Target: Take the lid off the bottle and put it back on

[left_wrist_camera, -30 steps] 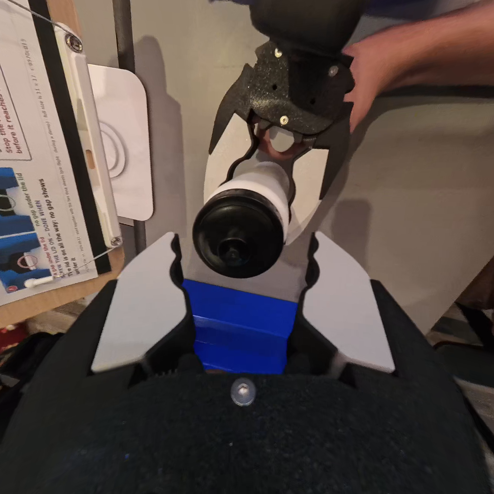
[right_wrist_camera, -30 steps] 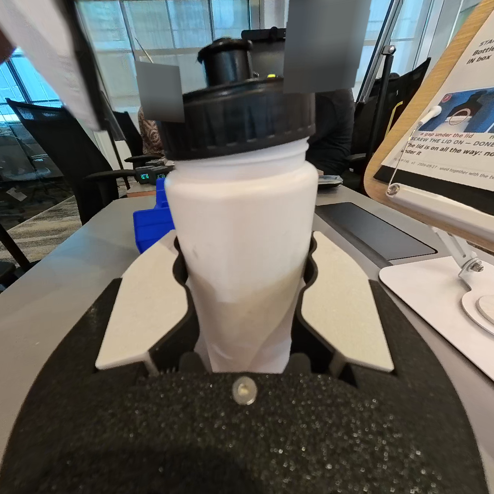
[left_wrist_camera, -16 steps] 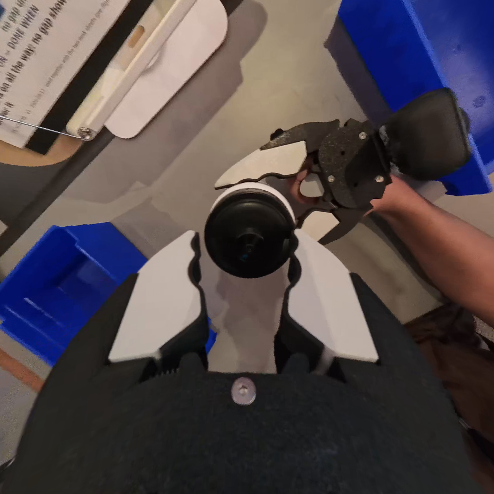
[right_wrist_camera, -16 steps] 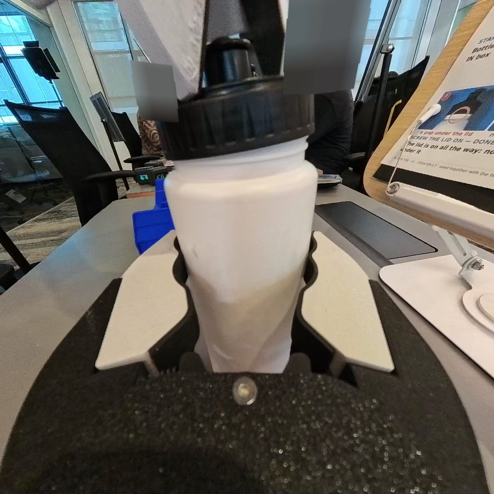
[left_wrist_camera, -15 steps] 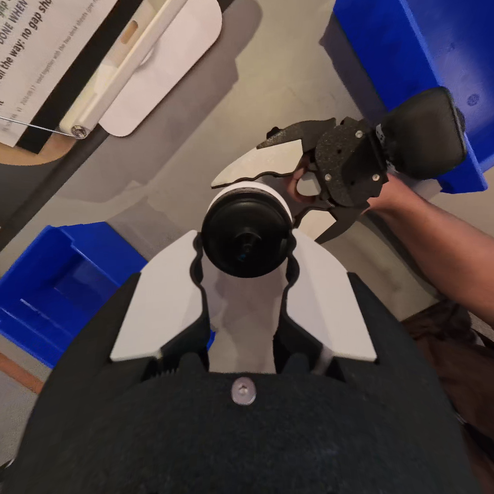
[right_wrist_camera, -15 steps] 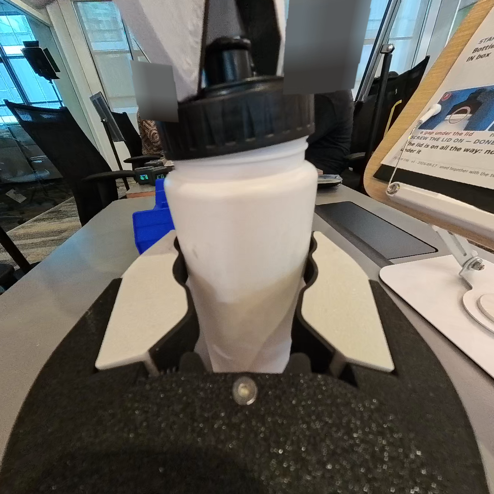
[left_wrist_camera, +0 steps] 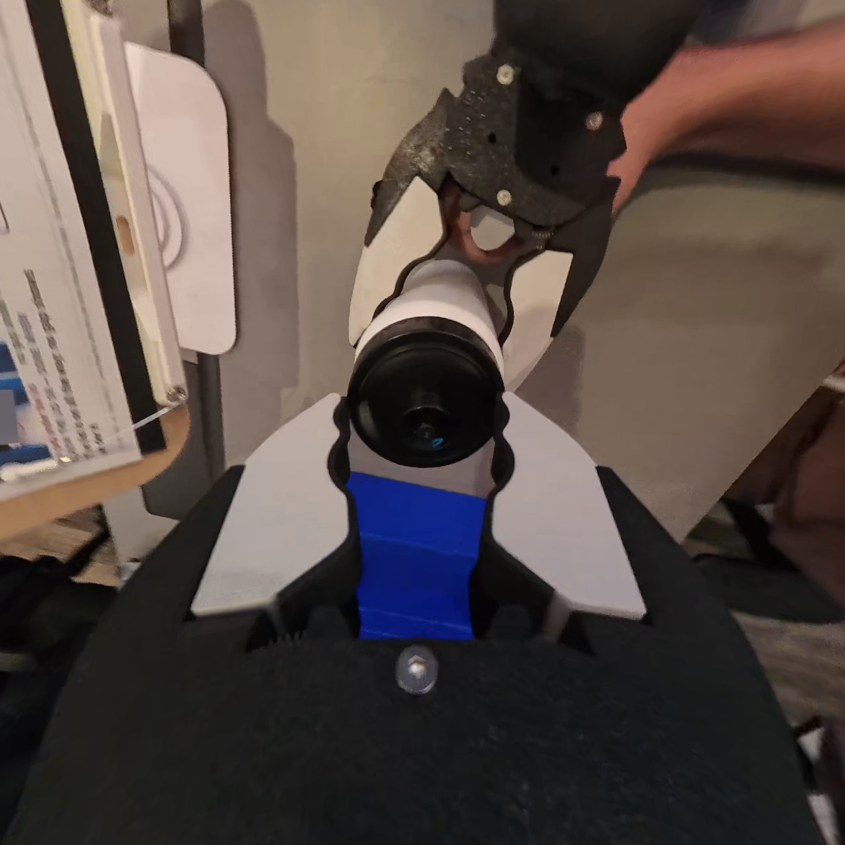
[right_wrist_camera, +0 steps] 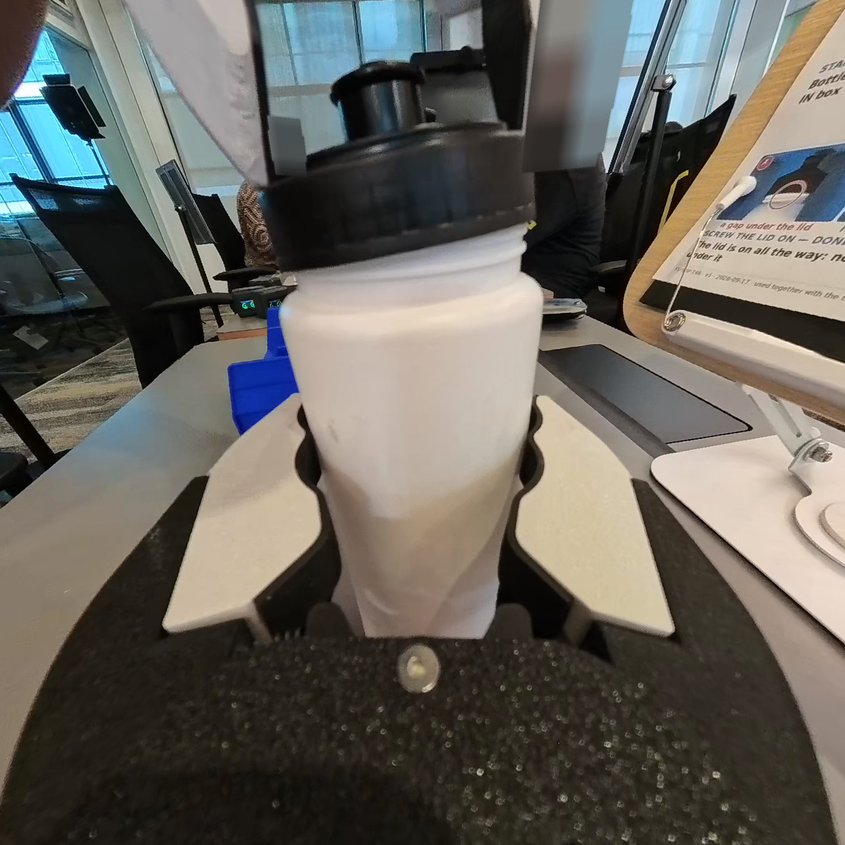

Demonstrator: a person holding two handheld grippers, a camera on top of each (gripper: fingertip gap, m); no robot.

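Left gripper (left_wrist_camera: 423, 411) clamped on black lid (left_wrist_camera: 423, 393), tilted; right gripper (right_wrist_camera: 418, 439) squeezing white bottle (right_wrist_camera: 411, 388) body.

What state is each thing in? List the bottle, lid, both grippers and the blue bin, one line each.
white bottle: upright, gripped around its body.
black lid: on the neck but tilted, threads showing beneath its right side; not fully seated.
right gripper: pads pressed on the bottle's sides.
left gripper: closed on the lid's rim from above.
blue bin: on the table behind the bottle; contents hidden.
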